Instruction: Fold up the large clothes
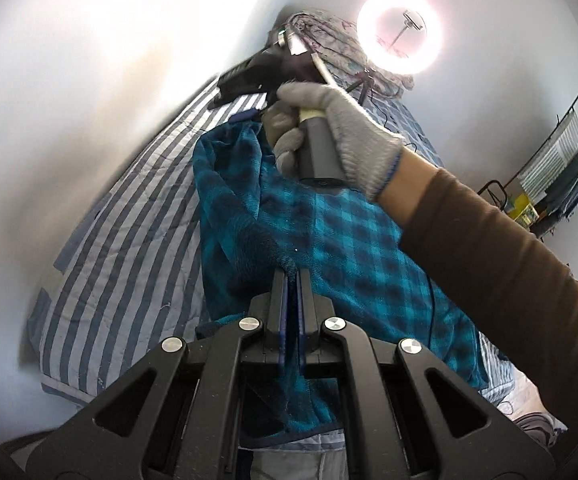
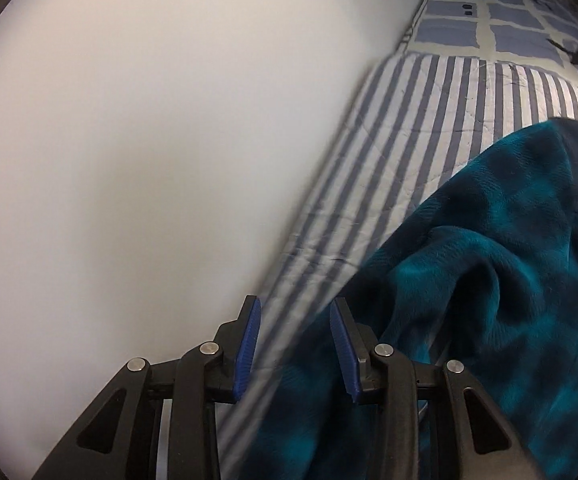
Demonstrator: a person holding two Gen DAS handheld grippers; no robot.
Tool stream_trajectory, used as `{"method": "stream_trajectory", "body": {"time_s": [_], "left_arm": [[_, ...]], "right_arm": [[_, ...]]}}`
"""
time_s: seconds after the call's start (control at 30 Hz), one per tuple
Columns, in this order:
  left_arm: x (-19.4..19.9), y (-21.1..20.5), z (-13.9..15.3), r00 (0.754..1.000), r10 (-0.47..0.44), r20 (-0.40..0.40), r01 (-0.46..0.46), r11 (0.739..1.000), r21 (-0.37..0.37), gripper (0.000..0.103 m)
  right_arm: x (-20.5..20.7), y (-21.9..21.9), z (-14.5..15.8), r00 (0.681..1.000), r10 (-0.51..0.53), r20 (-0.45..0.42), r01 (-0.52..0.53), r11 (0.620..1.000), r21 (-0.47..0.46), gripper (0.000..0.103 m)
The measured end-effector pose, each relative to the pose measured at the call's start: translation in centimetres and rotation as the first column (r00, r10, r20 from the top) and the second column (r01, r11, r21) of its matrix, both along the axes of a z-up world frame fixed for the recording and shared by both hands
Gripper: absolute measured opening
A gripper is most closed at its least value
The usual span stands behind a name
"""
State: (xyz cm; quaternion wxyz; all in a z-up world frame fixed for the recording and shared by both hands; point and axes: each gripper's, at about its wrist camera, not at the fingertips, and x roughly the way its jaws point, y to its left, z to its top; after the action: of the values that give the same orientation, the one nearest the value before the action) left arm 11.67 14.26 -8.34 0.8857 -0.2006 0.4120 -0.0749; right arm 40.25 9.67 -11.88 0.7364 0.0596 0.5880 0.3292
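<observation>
No legible text, no labels or brands, no numbers (either wrist view)

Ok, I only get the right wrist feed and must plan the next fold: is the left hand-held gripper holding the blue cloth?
Observer: Yes. The left hand-held gripper is shut on an edge of the checked cloth.
Operator: Where is my right one relative to it?
Observer: The right hand-held gripper shows in the left view beyond the cloth, in a grey-gloved hand.
Operator: Anything further up the bed?
Observer: A lit ring light stands near the far end of the striped quilt, by a bundle of bedding.
</observation>
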Motion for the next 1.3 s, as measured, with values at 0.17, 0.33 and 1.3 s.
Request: {"method": "stream_trajectory", "body": {"time_s": [0.17, 0.33, 1.3], "left_arm": [[-0.7, -0.3, 0.1, 1.0, -0.023, 0.001, 0.023, 1.0, -0.017, 0.001], [-1.1, -1.0, -0.1, 0.998, -0.056, -0.008, 0.056, 0.998, -0.012, 0.001], [-3.6, -7.4, -2.4, 0.958, -0.282, -0.057, 0.282, 0.959, -0.019, 0.04]], "right_arm": [[1.2, 1.6, -2.3, 0.999, -0.039, -0.012, 0.037, 0.989, -0.14, 0.039], [2.0, 3.7, -4.2, 0.999, -0.038, 0.012, 0.04, 0.97, -0.239, 0.042], [-0.7, -22.0, -4.7, 0.959, -0.28, 0.038, 0.282, 0.943, -0.176, 0.026]]}}
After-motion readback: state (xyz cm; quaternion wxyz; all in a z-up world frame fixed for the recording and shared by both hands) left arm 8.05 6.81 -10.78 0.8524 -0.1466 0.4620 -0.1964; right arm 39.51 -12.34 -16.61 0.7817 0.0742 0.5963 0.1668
